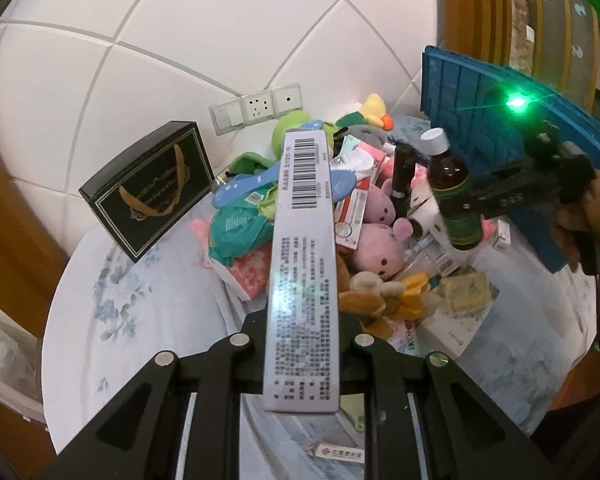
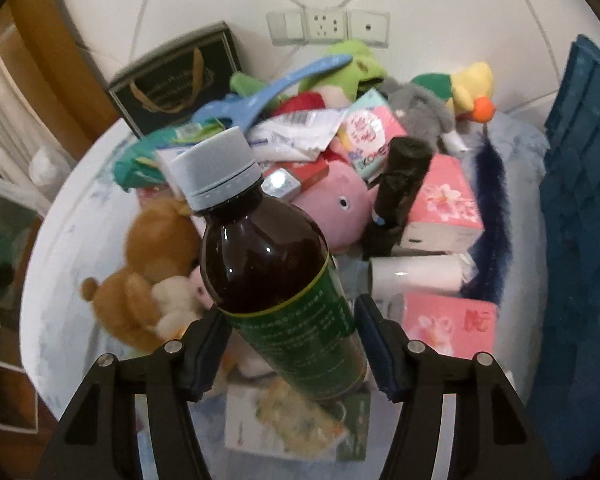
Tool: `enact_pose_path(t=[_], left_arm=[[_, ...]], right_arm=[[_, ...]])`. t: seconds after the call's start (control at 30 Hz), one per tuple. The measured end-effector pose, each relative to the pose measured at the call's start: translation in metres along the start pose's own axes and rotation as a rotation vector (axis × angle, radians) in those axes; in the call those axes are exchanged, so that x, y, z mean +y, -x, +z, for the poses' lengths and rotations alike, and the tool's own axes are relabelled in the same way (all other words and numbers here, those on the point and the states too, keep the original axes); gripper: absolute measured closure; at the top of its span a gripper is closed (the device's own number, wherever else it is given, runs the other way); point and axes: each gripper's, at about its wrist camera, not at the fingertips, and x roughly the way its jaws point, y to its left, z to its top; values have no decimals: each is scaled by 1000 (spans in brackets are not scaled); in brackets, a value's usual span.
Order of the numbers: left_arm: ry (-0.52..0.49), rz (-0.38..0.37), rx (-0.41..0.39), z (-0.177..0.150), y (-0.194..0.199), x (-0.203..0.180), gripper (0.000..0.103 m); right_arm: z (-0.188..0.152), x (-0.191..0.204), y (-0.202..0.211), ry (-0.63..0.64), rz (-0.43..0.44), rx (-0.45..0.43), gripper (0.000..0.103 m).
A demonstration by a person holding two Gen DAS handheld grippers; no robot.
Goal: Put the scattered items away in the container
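My left gripper (image 1: pixel 304 320) is shut on a long white box (image 1: pixel 304 220) with a barcode, which points away over the pile. In the right wrist view, my right gripper (image 2: pixel 290 316) is shut on a dark brown bottle (image 2: pixel 268 264) with a green label and a grey cap, held tilted above the heap. The left wrist view shows the same bottle (image 1: pixel 452 184) in the right gripper (image 1: pixel 470 204), with a hand behind it. A blue plastic crate (image 1: pixel 480 92) stands tilted at the right, also at the right edge of the right wrist view as the crate (image 2: pixel 580 200).
Scattered items are heaped on a round table with a floral cloth (image 1: pixel 120 320): a pink plush pig (image 2: pixel 332 200), a brown plush bear (image 2: pixel 148 272), pink tissue packs (image 2: pixel 444 200), a black cylinder (image 2: pixel 400 184) and a blue shoehorn (image 2: pixel 280 84). A black gift box (image 1: pixel 148 184) leans on the tiled wall.
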Motion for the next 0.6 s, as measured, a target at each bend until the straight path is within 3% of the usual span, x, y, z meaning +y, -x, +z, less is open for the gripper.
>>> enact_pose_path(t=[0.6], left_arm=[[48,91,-56,35,74,-46,85]], right_arm=[[-24,-14,160,-15,80,-145,44]])
